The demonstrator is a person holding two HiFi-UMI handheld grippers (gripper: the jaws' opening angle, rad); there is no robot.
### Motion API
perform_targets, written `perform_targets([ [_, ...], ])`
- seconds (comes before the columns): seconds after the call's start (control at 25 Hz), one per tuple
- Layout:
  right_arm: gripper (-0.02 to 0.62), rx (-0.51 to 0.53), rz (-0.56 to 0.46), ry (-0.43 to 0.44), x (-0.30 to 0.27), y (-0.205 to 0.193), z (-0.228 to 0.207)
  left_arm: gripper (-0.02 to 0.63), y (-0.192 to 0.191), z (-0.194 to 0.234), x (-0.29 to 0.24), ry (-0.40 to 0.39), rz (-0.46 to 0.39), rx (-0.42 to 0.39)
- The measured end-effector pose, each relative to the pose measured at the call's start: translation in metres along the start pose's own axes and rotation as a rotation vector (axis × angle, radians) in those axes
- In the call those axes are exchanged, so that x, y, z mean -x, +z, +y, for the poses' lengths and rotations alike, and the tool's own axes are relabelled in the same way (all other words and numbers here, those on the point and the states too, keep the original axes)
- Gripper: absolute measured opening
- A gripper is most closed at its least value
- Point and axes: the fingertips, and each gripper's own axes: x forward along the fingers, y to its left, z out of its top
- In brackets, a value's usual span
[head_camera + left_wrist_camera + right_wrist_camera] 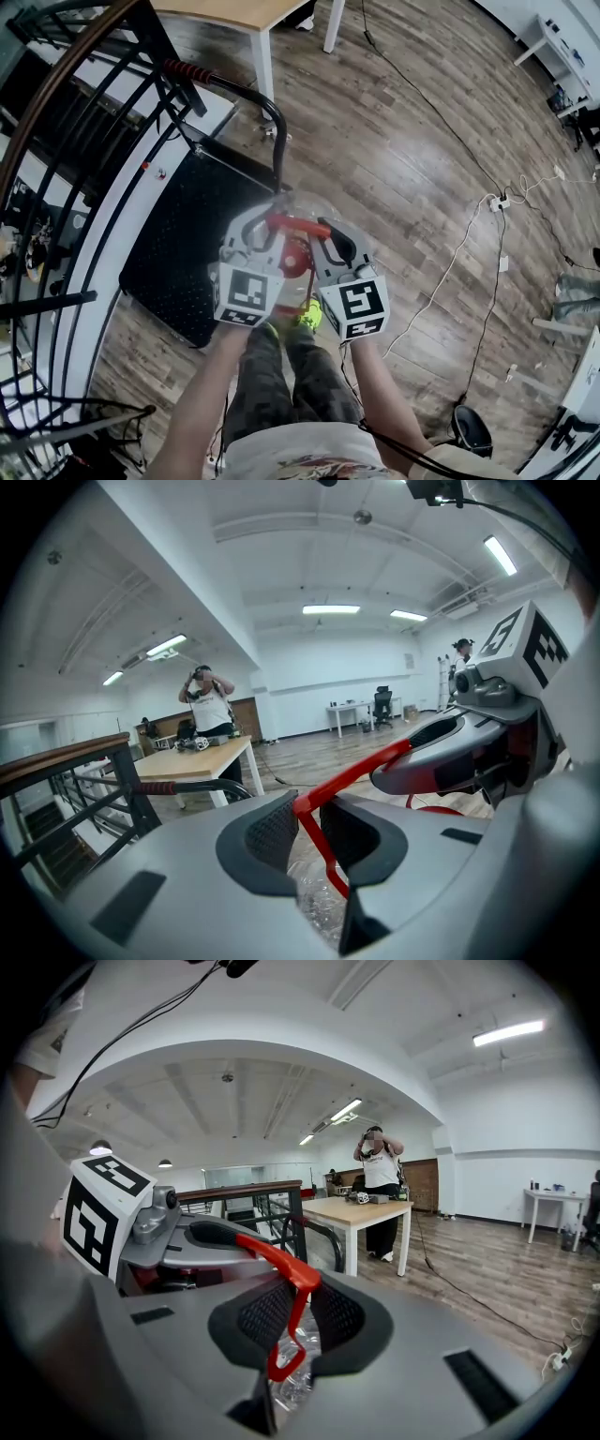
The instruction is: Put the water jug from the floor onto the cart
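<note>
The water jug (302,208) is clear plastic with a red cap (296,257) and a red carrying handle (298,224). It hangs off the floor in front of the person's legs, right beside the cart's black deck (187,253). My left gripper (265,225) is shut on the handle's left end and my right gripper (330,234) on its right end. In the left gripper view the red handle (314,803) runs between the dark pads (272,836), with crinkled clear plastic (319,902) below. The right gripper view shows the same handle (298,1283) pinched between its pads (336,1318).
The cart's push bar with a red grip (192,73) rises at the deck's far end. A black metal railing (56,187) runs along the left. A wooden table (253,14) stands beyond, with a person (380,1171) next to it. Cables and a power strip (497,202) lie to the right.
</note>
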Motion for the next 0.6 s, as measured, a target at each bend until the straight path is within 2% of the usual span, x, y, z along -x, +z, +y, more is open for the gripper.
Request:
perform_targets([
  [0.24, 0.055, -0.003, -0.005, 0.006, -0.012, 0.008, 0.034, 0.077, -0.014, 0.024, 0.026, 0.011, 0.010, 0.019],
  [0.6, 0.052, 0.018, -0.001, 0.030, -0.049, 0.030, 0.098, 0.077, -0.024, 0.088, 0.073, 0.044, -0.012, 0.029],
])
